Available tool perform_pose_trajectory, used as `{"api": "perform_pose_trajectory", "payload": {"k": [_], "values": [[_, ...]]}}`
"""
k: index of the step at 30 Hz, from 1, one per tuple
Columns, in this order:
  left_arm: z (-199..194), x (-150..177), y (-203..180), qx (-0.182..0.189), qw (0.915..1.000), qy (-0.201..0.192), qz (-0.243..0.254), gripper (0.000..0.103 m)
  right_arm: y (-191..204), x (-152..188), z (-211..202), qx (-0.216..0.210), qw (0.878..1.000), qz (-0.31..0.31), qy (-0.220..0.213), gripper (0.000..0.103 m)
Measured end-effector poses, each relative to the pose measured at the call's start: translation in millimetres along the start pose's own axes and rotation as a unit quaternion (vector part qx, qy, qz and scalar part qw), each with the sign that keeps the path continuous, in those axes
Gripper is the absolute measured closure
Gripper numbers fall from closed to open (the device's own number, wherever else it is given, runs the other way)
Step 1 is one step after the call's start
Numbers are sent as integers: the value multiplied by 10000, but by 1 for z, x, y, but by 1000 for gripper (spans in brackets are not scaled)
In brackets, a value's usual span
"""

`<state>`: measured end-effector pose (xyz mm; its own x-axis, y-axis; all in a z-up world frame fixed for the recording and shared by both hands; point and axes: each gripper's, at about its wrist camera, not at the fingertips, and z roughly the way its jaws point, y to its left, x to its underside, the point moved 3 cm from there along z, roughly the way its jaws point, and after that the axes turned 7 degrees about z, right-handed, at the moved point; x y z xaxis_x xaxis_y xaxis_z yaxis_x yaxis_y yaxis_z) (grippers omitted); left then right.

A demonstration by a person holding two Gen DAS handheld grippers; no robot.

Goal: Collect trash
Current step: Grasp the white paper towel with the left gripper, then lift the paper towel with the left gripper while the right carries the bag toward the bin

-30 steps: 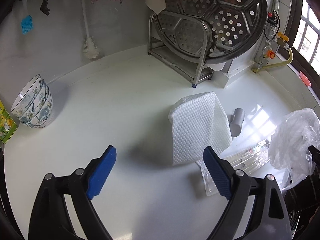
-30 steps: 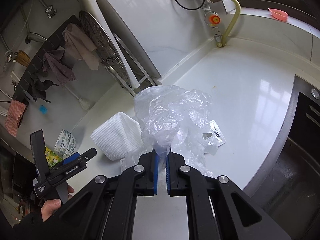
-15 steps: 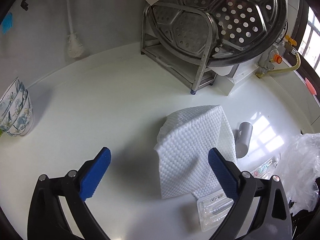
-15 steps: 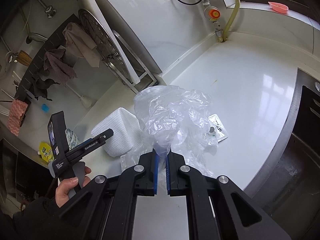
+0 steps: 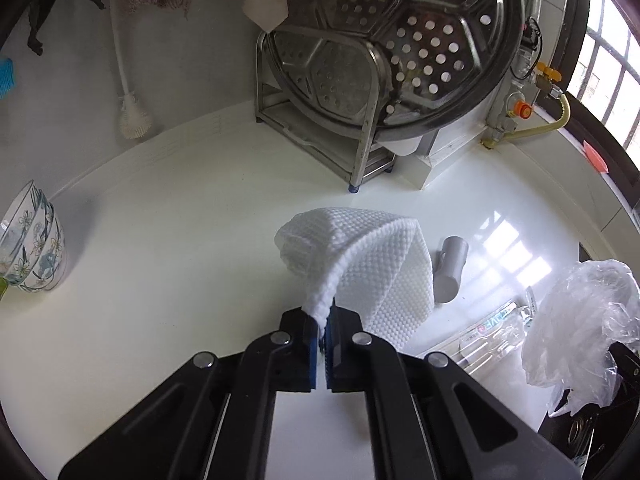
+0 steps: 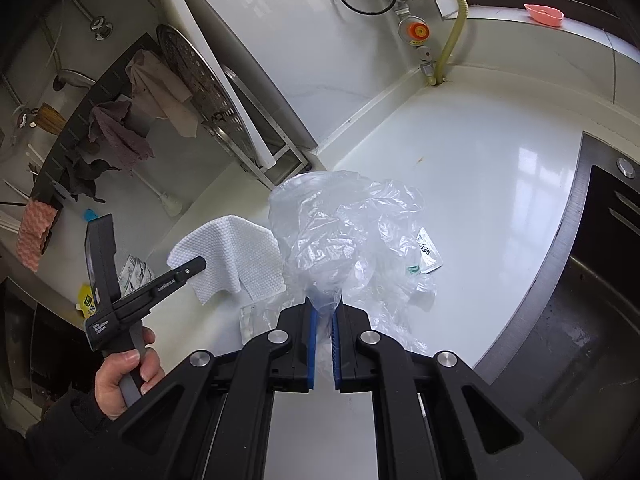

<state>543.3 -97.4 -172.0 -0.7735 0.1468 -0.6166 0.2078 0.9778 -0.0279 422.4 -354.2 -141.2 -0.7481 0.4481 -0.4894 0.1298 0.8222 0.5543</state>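
Careful: your left tongs (image 5: 323, 330) have just closed on only the near edge of the white cloth (image 5: 372, 264), most of it trailing toward the bench (image 5: 180, 240), so a quick lift could pull it free. Your right tongs (image 6: 324, 312) pinch the plastic bag (image 6: 344, 232) by a thin fold, its mouth sagging.

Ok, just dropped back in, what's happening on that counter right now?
A person is clearing trash off the white counter with a handheld claw in each hand. The left claw has just closed its jaws on the near edge of the white textured wipe, which bunches up from the counter. The right claw is shut on a crumpled clear plastic bag, held up beside the wipe. Clear wrappers and a small grey tube lie on the counter, not yet collected.
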Motion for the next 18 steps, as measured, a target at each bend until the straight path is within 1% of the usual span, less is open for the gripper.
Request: {"api": "perform_pose_trajectory", "payload": {"k": [2, 7, 18], "values": [[-8, -2, 2, 13, 9999, -107, 44, 101, 1, 1, -2, -34, 10000, 22, -25, 97], [-27, -4, 5, 73, 9997, -208, 63, 101, 6, 5, -10, -101, 9999, 2, -73, 97], [-111, 1, 11, 176, 9973, -666, 243, 101, 19, 24, -30, -253, 9996, -5, -156, 97]]}}
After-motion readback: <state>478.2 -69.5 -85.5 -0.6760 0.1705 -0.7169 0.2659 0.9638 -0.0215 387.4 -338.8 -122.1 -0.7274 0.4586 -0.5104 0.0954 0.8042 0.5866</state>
